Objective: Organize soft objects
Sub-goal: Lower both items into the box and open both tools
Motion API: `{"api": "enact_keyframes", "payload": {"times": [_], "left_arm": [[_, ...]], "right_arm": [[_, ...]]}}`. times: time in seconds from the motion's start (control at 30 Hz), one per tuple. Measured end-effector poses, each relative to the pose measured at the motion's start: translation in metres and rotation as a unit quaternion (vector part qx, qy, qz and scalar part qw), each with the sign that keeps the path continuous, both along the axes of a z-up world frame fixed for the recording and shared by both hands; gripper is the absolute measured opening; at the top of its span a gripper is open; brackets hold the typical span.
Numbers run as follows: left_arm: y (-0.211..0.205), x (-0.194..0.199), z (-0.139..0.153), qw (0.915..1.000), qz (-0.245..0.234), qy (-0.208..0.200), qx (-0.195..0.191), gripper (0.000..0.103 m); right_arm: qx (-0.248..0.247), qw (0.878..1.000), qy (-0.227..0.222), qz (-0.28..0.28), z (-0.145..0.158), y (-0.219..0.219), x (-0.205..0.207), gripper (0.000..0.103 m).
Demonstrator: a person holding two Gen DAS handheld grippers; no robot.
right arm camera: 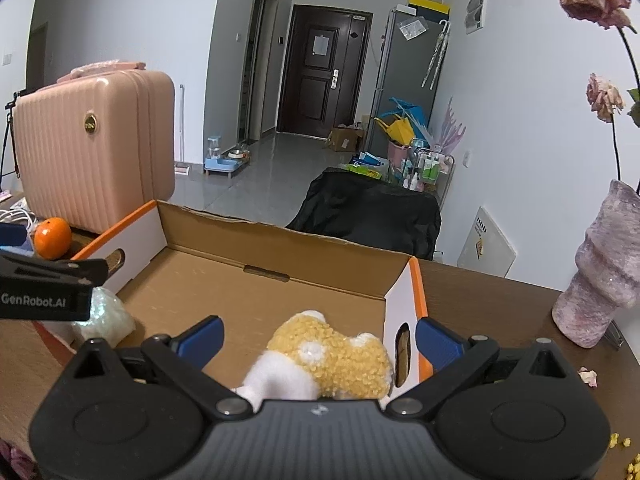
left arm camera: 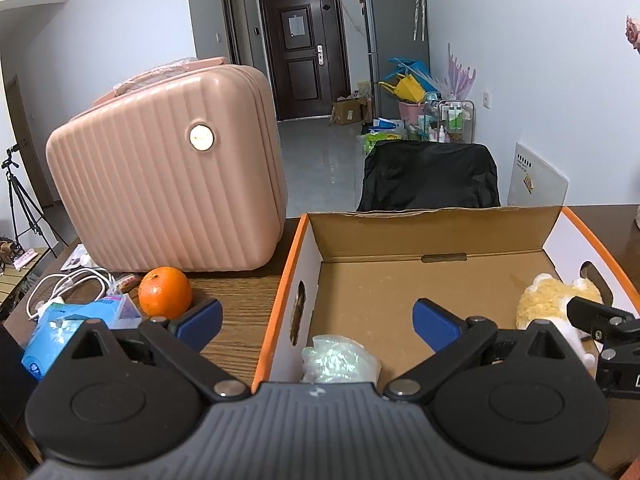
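— Where do the soft things sit?

— Both in the cardboard box (left arm camera: pixel 400 288). The yellow-and-white plush toy (right arm camera: pixel 332 356) lies on the floor of the box against its right wall, and the clear crinkled bag (left arm camera: pixel 340 364) is tucked in the near left corner.

— And the grippers?

— The left gripper (left arm camera: pixel 318 320) is spread wide, straddling the box's left wall, nothing between its blue fingers (left arm camera: pixel 200 320). The right gripper (right arm camera: pixel 320 334) is spread too, hovering over the plush — whether it touches the toy is hard to say, since the body hides the near part.

— Around the box?

— On the wooden table (left arm camera: pixel 240 304): an orange (left arm camera: pixel 165 292) beside a pink ribbed case (left arm camera: pixel 168 184), and a mauve vase (right arm camera: pixel 600 276) to the right.
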State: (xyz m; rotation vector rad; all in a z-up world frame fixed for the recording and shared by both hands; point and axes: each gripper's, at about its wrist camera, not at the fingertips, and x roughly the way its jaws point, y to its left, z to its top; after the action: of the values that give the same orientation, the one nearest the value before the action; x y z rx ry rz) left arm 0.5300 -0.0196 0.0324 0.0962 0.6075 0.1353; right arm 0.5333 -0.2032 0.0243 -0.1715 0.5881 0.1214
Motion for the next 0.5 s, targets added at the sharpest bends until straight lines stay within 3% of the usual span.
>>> {"api": "enact_keyframes", "payload": {"times": [0.5], "left_arm": [[0.001, -0.053, 0.02, 0.9998, -0.009, -0.019, 0.0, 0.103]], "right_arm": [[0.007, 1.0, -0.025, -0.003, 0.023, -0.006, -0.058, 0.102]]}}
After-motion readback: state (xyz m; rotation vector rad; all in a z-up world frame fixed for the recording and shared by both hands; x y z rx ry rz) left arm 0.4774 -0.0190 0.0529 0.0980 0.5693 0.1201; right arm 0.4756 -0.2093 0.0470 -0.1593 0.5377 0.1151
